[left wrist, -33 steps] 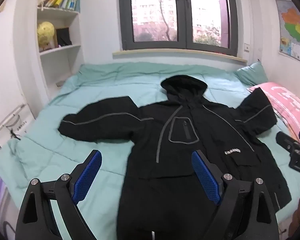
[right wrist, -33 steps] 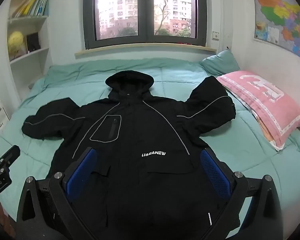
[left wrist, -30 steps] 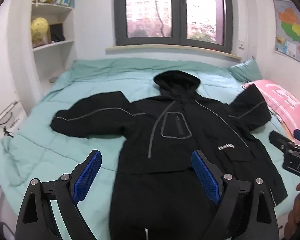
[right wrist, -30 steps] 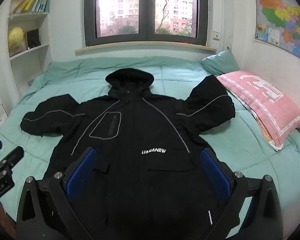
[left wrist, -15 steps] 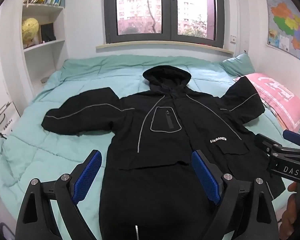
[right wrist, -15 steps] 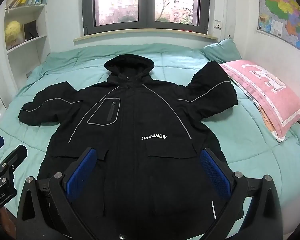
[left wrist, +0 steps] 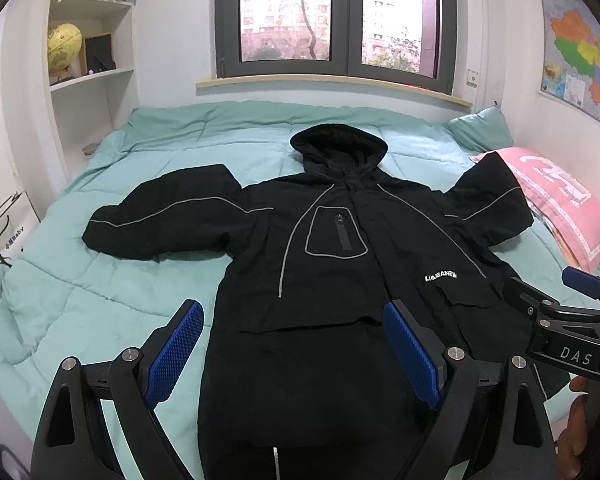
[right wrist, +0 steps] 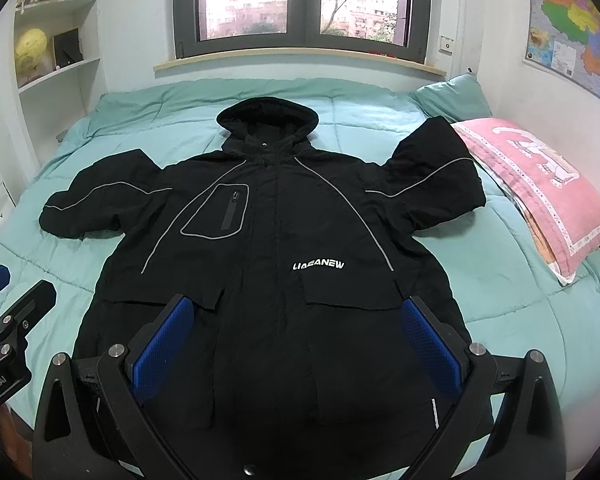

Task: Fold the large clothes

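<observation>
The black hooded jacket (right wrist: 284,248) is laid front-up and spread flat across the teal bed (right wrist: 512,320), hood toward the window (right wrist: 304,0), both sleeves stretched out to the sides and the right sleeve ending just beside the pink pillow (right wrist: 540,184). Compared with a second ago, more of the hem and lower body is taken in by both wrist views — the two grippers have been drawn back and lifted slightly, and nothing on the jacket itself has been shifted. The left gripper (left wrist: 296,350) is held above the jacket's left lower half, its blue fingers (left wrist: 174,350) spread wide and empty; the right gripper (right wrist: 296,344) is held over the lower middle, likewise spread wide with nothing between the fingers. No fold has yet been made. The change is judged to be a framing of the whole garment before a first grasp — probably at a sleeve or a side edge, though which cannot be told.
</observation>
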Available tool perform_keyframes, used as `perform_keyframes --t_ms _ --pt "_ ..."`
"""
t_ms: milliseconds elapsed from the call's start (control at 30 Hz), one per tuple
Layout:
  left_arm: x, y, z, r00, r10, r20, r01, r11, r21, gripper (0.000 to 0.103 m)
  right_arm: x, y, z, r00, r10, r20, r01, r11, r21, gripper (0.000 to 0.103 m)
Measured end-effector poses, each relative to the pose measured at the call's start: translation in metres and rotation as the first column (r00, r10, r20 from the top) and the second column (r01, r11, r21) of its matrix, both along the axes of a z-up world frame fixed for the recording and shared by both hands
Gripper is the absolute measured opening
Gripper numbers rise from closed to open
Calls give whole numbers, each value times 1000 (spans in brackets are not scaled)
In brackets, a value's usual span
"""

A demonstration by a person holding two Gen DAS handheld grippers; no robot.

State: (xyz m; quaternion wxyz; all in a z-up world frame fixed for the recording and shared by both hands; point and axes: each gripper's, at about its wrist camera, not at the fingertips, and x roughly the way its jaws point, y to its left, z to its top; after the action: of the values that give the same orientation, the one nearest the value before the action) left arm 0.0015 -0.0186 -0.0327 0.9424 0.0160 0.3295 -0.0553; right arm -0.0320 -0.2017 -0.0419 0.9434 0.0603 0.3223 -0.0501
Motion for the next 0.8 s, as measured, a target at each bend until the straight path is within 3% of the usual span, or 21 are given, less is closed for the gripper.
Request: perform_keyframes --t_ms 800 --pt "3 2 -4 1000 -10 -12 10 1000 -7 92 7 0 -5 1000 17 -19 -16 1000 11 103"
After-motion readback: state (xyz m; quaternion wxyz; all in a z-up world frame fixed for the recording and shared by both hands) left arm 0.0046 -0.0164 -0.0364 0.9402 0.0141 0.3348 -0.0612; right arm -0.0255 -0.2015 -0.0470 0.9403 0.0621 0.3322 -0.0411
